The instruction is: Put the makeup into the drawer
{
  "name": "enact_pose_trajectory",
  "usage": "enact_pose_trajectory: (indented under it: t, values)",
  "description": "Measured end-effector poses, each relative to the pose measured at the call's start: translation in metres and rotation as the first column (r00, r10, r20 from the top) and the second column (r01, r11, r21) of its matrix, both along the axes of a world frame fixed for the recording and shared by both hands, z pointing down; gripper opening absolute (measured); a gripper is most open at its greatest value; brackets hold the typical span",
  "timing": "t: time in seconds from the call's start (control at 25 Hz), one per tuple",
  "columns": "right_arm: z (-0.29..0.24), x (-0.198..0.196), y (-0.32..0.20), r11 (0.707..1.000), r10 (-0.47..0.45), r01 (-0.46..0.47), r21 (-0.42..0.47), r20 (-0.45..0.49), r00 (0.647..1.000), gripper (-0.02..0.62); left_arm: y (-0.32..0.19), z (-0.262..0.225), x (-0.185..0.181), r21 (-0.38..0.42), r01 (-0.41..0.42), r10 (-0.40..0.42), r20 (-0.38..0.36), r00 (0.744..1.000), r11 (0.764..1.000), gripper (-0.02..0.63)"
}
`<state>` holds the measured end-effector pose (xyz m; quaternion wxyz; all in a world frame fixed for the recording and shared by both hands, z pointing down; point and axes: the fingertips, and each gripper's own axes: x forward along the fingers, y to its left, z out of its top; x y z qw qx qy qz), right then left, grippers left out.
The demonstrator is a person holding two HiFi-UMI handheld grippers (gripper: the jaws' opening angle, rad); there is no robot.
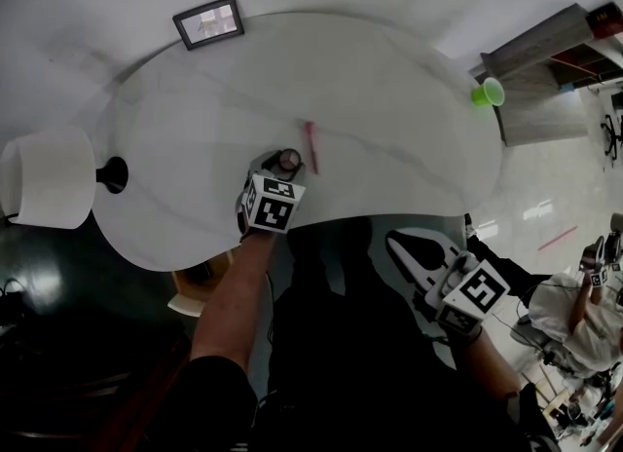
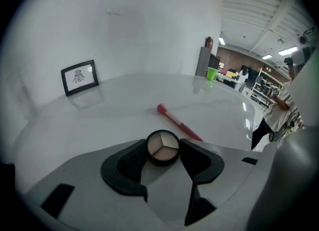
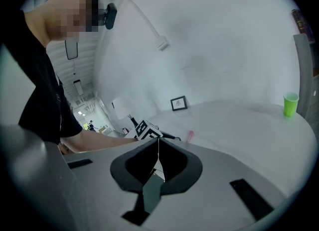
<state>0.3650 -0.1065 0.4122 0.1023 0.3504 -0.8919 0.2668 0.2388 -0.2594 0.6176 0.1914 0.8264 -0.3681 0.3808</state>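
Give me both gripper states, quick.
Left gripper: closed on the compact.
Right gripper: shut, empty.

White table [image 1: 389, 99] bears frame [image 1: 208, 22], brush [image 1: 311, 147], compact [image 1: 289, 160], cup [image 1: 489, 93]

Item count, head view:
- One round eyeshadow compact [image 1: 289, 160], centre of frame.
- One red makeup brush [image 1: 311, 147], just right of it.
- One framed picture [image 1: 208, 22], upper left.
- One green cup [image 1: 489, 93], upper right.
- One white-shaded lamp [image 1: 47, 177], left edge.
- One table [image 1: 389, 99].
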Motion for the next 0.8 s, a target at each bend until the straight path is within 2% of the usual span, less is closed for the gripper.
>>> enact_pose_trajectory:
  t: [0.16, 0.36, 0.56, 0.8]
  values:
    - [-0.011, -0.002, -0.003, 1.000, 0.025, -0.025, 0.009, 0.003, 1.000, 0.017, 0.005, -0.007, 0.004, -0.012, -0.007, 0.006, -0.034, 0.999, 1.000, 0.224]
    - [-0.023, -0.007, -0.004, 0.999, 0.038, -0.038, 0.035, 0.000, 0.999, 0.017, 0.015, -0.036, 0.006, 0.024, -0.023, 0.024, -0.072, 0.997, 0.999, 0.224]
    - [-0.044, -0.030, -0.005, 0.995, 0.074, -0.076, 0.061, 0.035, 0.997, 0.017, 0.035, -0.064, -0.002, 0.051, -0.034, 0.039, -0.089, 0.995, 0.998, 0.224]
    - [-0.058, -0.054, 0.005, 0.990, 0.073, -0.077, 0.121, 0.036, 0.997, 0.017, 0.062, -0.096, -0.017, 0.100, -0.054, 0.065, -0.106, 0.992, 0.994, 0.224]
